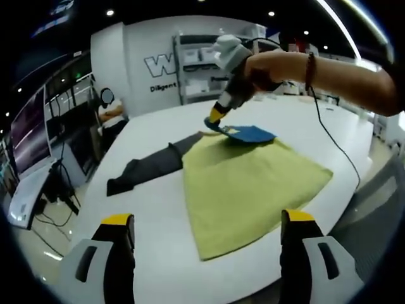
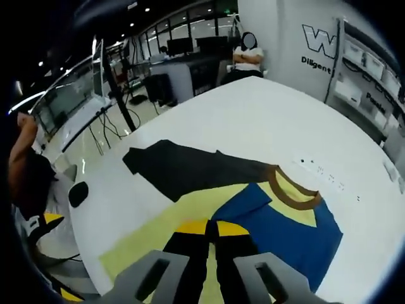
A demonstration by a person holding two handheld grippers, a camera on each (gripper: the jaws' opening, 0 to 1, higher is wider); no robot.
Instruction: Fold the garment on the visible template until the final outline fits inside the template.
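Wall (image 2: 297, 38) lettering reads "W", "Diligent". Right gripper (image 2: 212, 229) is clamped on the garment (image 2: 285, 228)'s blue fabric over the yellow template (image 1: 247, 183). Left gripper (image 1: 209, 221) hangs wide open, holding nothing, near the template's front edge. Dark sleeve (image 1: 152, 166) trails off the template.

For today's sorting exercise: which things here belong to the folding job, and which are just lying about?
Job: garment; yellow-green template; right gripper, shut on the garment; left gripper, open.

Lying about: shelving; monitors; seated person.
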